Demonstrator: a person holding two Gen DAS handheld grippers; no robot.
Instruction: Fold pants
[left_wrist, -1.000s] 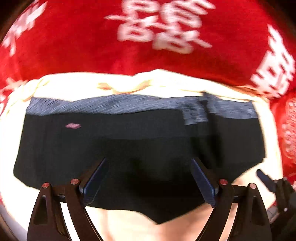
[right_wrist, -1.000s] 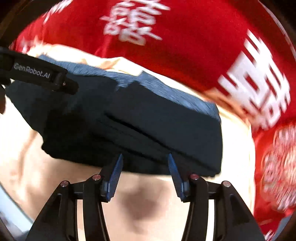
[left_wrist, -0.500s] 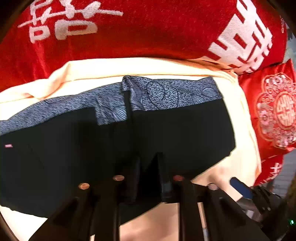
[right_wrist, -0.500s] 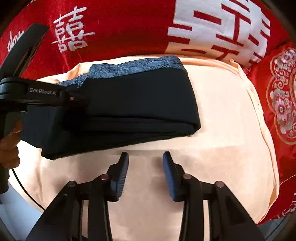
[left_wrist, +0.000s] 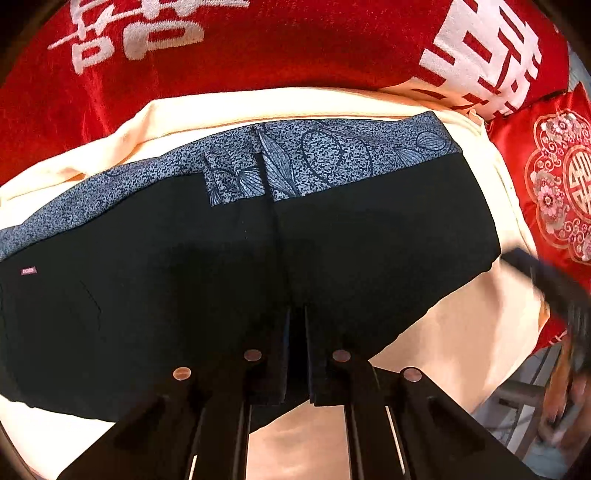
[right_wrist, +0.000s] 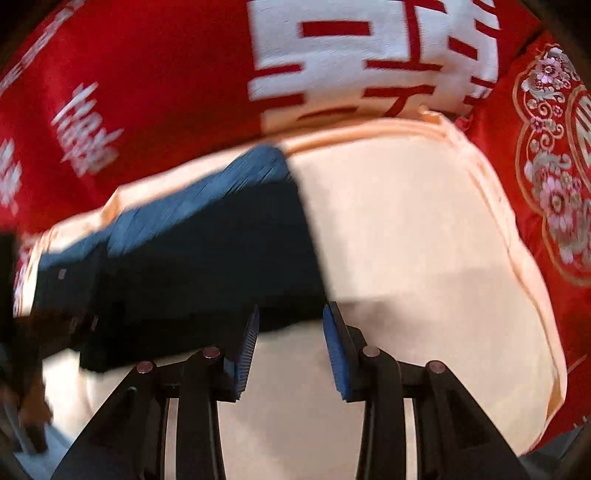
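Where the black pants (left_wrist: 229, 266) run off the left edge, cut from view and hard to follow. Near that edge a small pink label (left_wrist: 28, 270), too small to read. At the middle, left gripper (left_wrist: 295, 314) pressed together on the near hem, pinching the cloth. Folded on a cream cushion (left_wrist: 454, 325), patterned grey waistband (left_wrist: 332, 158) at the far side. To the right, right gripper (right_wrist: 290, 321) spread apart at the blurred pants corner, holding nothing. Behind, red blanket (right_wrist: 147, 74) with white characters, partly cropped.
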